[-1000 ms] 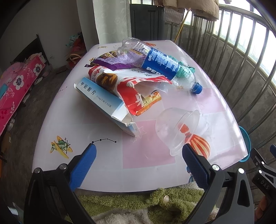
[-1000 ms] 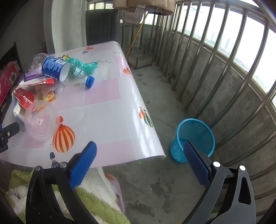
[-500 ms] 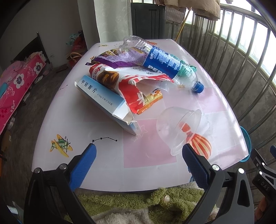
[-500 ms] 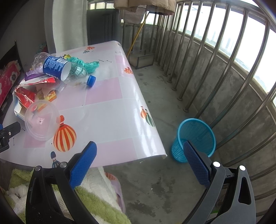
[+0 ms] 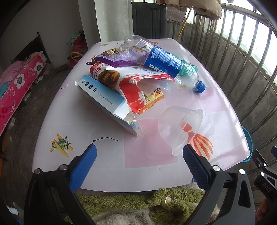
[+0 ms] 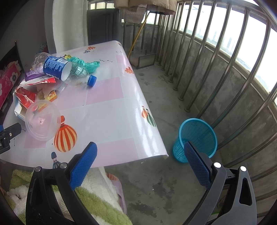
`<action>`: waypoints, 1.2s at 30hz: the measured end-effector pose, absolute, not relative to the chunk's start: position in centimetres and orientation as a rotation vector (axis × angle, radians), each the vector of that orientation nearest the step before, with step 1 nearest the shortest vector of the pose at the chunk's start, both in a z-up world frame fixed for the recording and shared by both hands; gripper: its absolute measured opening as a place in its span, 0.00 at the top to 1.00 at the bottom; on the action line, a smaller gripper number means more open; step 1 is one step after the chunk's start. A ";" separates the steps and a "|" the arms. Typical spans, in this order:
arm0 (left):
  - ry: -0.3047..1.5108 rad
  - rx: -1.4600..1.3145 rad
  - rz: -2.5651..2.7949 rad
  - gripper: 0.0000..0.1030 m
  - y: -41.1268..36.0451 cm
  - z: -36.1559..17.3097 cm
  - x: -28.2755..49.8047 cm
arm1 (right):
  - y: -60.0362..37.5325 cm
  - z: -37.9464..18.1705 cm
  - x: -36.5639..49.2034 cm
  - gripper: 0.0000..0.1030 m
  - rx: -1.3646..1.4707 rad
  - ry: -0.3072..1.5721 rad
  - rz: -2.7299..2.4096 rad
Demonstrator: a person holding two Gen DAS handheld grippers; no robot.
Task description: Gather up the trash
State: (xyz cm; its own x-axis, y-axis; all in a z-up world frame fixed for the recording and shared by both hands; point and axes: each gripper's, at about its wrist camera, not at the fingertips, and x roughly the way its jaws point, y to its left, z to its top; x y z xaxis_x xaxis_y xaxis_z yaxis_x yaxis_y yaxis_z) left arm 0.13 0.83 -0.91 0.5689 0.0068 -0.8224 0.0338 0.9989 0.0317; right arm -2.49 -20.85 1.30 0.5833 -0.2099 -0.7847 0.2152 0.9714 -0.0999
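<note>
Place: home balcony
Evidence: metal railing bars [image 6: 204,57], concrete floor [image 6: 161,181], hanging laundry [image 5: 199,8], floral bedding [image 5: 15,86] beside oilcloth-covered table [image 5: 107,164]

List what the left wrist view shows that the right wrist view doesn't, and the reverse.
Left only: the whole blue box and the airplane print.
Right only: the whole blue basket on the floor, and the table's right edge.
Both: the Pepsi bottle, red wrapper, clear cup and balloon print.
</note>
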 end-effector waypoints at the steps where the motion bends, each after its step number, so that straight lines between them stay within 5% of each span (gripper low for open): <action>1: 0.967 0.046 -0.016 0.05 0.8 -0.9 0.2 | -20.9 1.3 -2.5 0.07 0.006 0.914 -0.248; 36: 0.962 0.047 -0.009 0.05 1.3 -0.9 0.1 | -20.9 1.3 -2.5 0.07 0.008 0.913 -0.246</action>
